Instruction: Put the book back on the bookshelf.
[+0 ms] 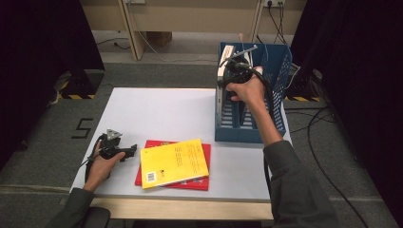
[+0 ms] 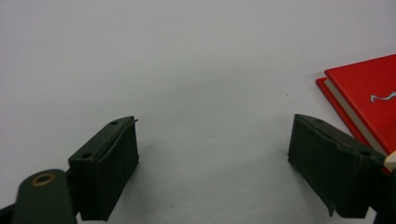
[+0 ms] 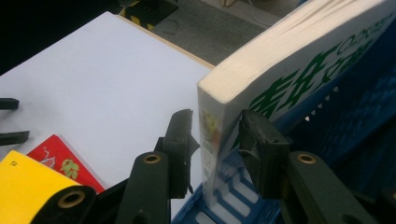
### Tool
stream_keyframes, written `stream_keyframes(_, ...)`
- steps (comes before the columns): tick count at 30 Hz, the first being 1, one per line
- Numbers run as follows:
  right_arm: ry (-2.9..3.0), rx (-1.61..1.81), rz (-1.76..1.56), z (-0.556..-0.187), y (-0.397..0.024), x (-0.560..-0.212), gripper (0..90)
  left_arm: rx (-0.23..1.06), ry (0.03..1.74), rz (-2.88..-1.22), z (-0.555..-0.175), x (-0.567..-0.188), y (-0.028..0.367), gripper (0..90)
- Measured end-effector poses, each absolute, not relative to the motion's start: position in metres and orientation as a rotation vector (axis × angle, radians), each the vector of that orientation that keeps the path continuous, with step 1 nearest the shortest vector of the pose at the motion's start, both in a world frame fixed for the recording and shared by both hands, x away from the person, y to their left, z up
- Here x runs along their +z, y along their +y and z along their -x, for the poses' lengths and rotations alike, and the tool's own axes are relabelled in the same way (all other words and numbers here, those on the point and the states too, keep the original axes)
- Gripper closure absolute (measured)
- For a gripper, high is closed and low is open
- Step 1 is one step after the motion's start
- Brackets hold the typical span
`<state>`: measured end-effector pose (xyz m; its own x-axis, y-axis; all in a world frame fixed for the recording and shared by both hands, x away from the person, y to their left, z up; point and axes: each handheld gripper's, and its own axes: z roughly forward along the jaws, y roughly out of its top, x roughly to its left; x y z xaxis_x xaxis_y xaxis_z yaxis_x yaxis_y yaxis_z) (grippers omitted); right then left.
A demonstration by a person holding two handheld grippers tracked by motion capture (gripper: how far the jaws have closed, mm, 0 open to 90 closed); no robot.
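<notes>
A thick white book with green lettering [image 3: 289, 60] stands tilted at the left end of a blue slotted file rack [image 1: 280, 71], [image 3: 355, 121]. My right gripper [image 3: 217, 135] has a pad against each side of its spine end, shut on it; in the high view that gripper [image 1: 234, 71] is at the rack's top left. A yellow book [image 1: 173, 162] lies on a red book [image 1: 205, 166] near the table's front edge. My left gripper [image 1: 124, 151], [image 2: 215, 154] rests open on the table just left of the red book [image 2: 369, 98], nothing between its jaws.
The white table [image 1: 157, 114] has bare surface at its left and middle. The rack stands at the table's right edge. Cables [image 1: 328, 123] trail on the carpet to the right. A table leg [image 1: 133, 33] stands behind.
</notes>
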<state>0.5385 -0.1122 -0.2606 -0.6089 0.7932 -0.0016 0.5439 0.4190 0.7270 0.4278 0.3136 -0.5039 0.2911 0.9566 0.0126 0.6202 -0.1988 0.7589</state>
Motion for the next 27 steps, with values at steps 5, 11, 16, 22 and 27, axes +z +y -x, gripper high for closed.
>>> stream_keyframes(5, 2.344, 0.974, -1.127, -0.539, -0.106, -0.258, 59.9, 0.661, 1.407, -1.912, -0.428, -0.504, 0.314, 15.0)
stream_keyframes(11, 2.342, 0.996, -1.159, -0.537, -0.111, -0.256, 53.1, 0.659, 1.409, -1.91, -0.428, -0.504, 0.314, 15.0)
stream_keyframes(16, 2.323, 1.025, -1.181, -0.534, -0.116, -0.253, 44.4, 0.658, 1.409, -1.91, -0.428, -0.504, 0.314, 15.0)
stream_keyframes(22, 2.303, 1.094, -1.184, -0.519, -0.126, -0.25, 41.6, 0.654, 1.412, -1.905, -0.428, -0.504, 0.314, 15.0)
stream_keyframes(27, 2.296, 1.149, -1.181, -0.502, -0.139, -0.257, 39.8, 0.652, 1.412, -1.906, -0.428, -0.504, 0.314, 15.0)
